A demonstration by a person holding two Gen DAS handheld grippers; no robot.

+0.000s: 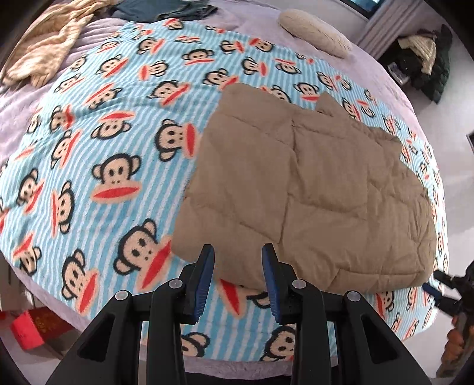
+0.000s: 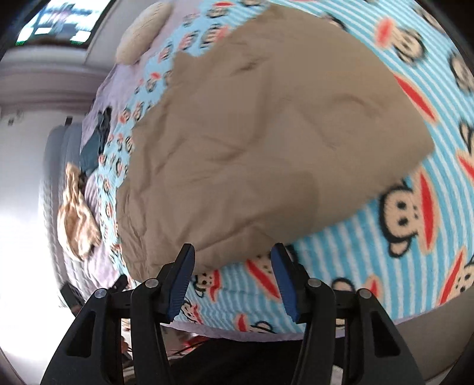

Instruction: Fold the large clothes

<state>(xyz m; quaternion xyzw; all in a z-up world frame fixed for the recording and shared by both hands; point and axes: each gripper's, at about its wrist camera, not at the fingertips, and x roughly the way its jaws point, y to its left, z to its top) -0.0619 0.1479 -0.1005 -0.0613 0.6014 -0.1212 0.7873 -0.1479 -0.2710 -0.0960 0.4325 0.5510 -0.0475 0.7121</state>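
A tan quilted jacket (image 1: 311, 192) lies folded flat on a blue striped monkey-print blanket (image 1: 103, 148) on the bed. My left gripper (image 1: 238, 257) is open and empty, just above the jacket's near left edge. My right gripper (image 2: 234, 260) is open and empty, at the jacket's (image 2: 266, 142) near edge. The right gripper also shows at the right edge of the left wrist view (image 1: 438, 281), beside the jacket's right corner.
A beige striped garment (image 1: 50, 44) and a dark teal garment (image 1: 166, 10) lie at the bed's far side. A cream pillow (image 1: 314, 31) sits at the far right. A pile of clothes (image 1: 423, 59) lies on the floor beyond. Red boxes (image 1: 32, 325) stand by the bed's near left.
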